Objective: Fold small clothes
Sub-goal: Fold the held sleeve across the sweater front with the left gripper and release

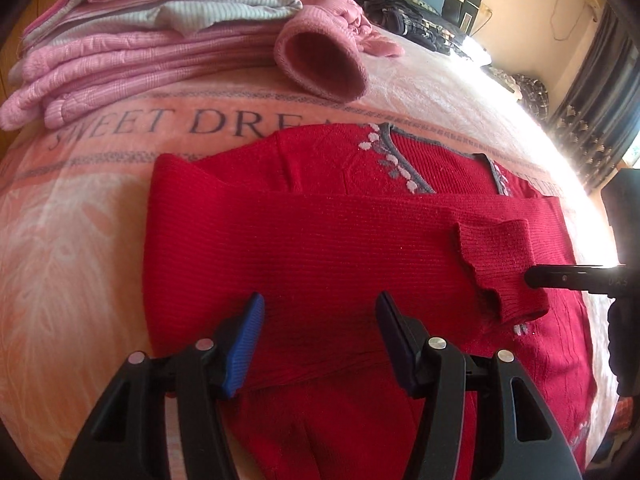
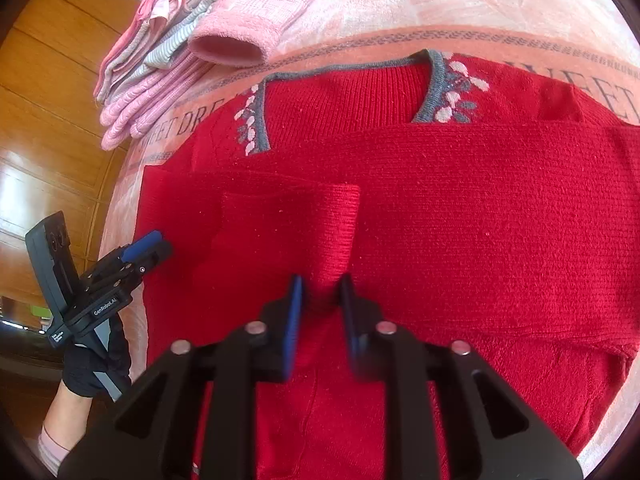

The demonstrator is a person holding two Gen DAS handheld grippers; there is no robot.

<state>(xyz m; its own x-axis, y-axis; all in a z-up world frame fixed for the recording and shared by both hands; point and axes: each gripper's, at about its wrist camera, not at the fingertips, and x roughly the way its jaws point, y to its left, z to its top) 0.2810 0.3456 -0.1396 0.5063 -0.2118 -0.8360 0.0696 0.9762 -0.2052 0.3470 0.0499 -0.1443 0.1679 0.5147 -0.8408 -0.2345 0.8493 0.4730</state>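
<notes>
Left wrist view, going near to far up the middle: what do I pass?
left gripper → red sweater → its grey-trimmed neckline → blanket lettering → pink cuff opening → folded pink stack.

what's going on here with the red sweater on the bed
A person with a gripper in each hand is folding a red sweater spread on a pink blanket. The right gripper has its fingers closed on the cuff of a sleeve laid across the sweater's body. The left gripper is open over the sweater, holding nothing. A stack of folded pink clothes sits at the far side.
</notes>
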